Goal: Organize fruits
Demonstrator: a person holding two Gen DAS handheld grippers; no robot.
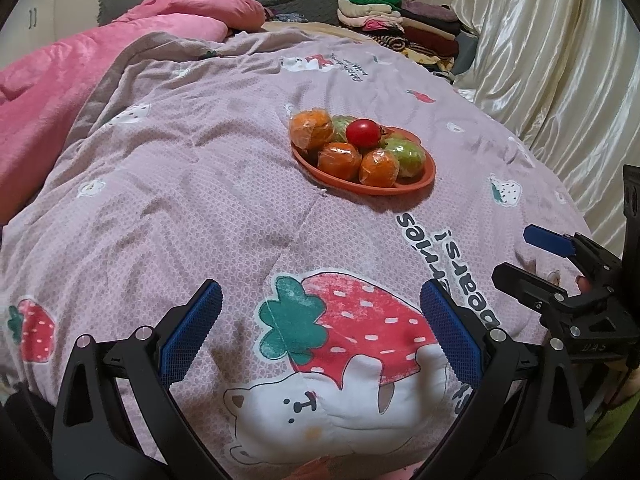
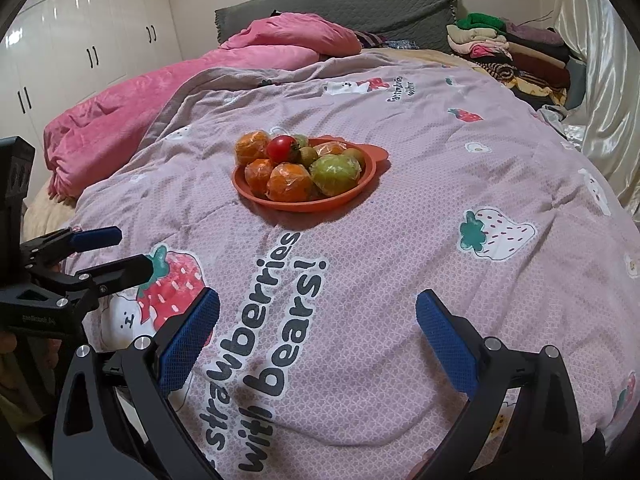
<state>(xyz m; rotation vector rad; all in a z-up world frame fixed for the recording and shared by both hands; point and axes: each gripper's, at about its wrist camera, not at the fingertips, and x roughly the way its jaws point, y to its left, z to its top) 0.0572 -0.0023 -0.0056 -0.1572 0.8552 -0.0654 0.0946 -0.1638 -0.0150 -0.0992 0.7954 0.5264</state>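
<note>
All the fruit is seen piled on the orange plate in the middle of the bed; none lies loose, so the sorting is judged done or not begun. Both the left tongs and right tongs are held spread and empty, near the bed's edge.

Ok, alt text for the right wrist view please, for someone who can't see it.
An orange plate piled with wrapped oranges, a green fruit and a red tomato sits on a pink quilt. The open right claw is empty in front; the left claw shows at the left edge.
</note>
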